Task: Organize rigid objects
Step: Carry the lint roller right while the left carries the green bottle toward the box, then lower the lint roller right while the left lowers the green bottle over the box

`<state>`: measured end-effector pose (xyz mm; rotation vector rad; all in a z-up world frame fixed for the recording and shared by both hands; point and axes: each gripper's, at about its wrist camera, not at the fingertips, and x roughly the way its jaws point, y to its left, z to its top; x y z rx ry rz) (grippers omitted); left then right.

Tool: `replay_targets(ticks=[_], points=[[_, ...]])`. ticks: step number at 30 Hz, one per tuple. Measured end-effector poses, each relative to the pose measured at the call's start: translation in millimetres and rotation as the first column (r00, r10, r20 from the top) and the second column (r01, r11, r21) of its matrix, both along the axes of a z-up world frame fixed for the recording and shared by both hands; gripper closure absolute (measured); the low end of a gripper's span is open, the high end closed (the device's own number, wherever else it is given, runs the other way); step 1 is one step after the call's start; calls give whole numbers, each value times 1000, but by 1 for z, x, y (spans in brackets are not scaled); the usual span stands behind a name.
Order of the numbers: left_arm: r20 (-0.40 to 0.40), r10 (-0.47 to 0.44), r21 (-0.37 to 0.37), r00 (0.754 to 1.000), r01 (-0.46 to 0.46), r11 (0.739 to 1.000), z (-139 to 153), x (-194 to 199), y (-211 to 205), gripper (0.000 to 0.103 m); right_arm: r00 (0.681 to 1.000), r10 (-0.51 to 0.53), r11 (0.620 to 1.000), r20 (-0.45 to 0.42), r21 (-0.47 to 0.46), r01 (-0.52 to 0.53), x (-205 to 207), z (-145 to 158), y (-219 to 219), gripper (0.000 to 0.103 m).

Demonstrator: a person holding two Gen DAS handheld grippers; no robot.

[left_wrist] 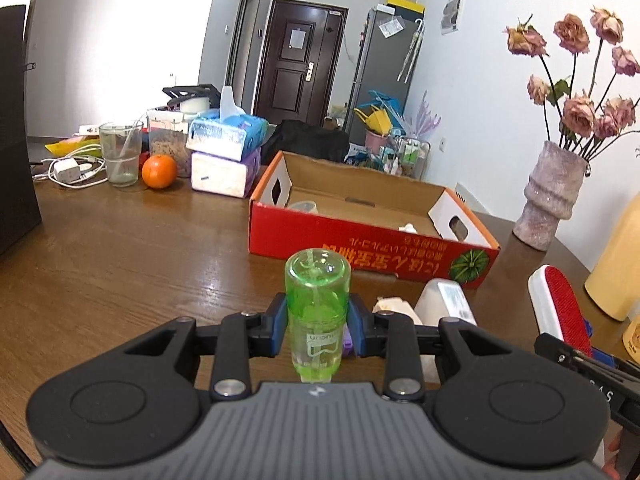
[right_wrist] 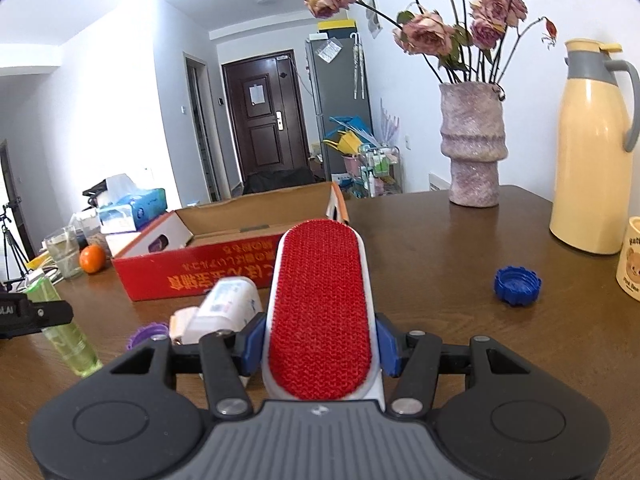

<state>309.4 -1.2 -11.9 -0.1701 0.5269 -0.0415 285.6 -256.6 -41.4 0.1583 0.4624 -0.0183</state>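
My left gripper (left_wrist: 318,326) is shut on a clear green bottle (left_wrist: 317,312), held off the wooden table (left_wrist: 120,264) in front of the red cardboard box (left_wrist: 360,240). The same green bottle (right_wrist: 66,332) shows at the left edge of the right wrist view. My right gripper (right_wrist: 320,340) is shut on a white lint brush with a red pad (right_wrist: 320,308); that lint brush (left_wrist: 560,308) appears at the right of the left wrist view. The red box (right_wrist: 192,268) lies open, with a few small items inside. A white bottle (right_wrist: 224,308) lies on its side before the box.
A blue cap (right_wrist: 517,285) and a purple cap (right_wrist: 146,334) lie on the table. A vase of dried roses (right_wrist: 474,144), a yellow thermos (right_wrist: 592,152) and a bear cup (right_wrist: 630,264) stand at the right. Tissue packs (left_wrist: 226,152), an orange (left_wrist: 159,171) and a glass (left_wrist: 120,154) sit far left.
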Motion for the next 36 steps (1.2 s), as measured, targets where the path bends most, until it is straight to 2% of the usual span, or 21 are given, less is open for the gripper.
replay_targets(ticks=[14, 26, 36], points=[[53, -1, -15, 999, 1, 1000, 28, 24, 0, 71, 999, 31, 999, 39, -15, -31, 28, 24, 21, 48], [86, -1, -40, 996, 4, 999, 48, 65, -9, 71, 996, 41, 999, 76, -18, -40, 68, 39, 36, 48], [101, 10, -73, 995, -2, 997, 51, 101, -9, 71, 995, 43, 999, 84, -7, -43, 105, 42, 41, 48]])
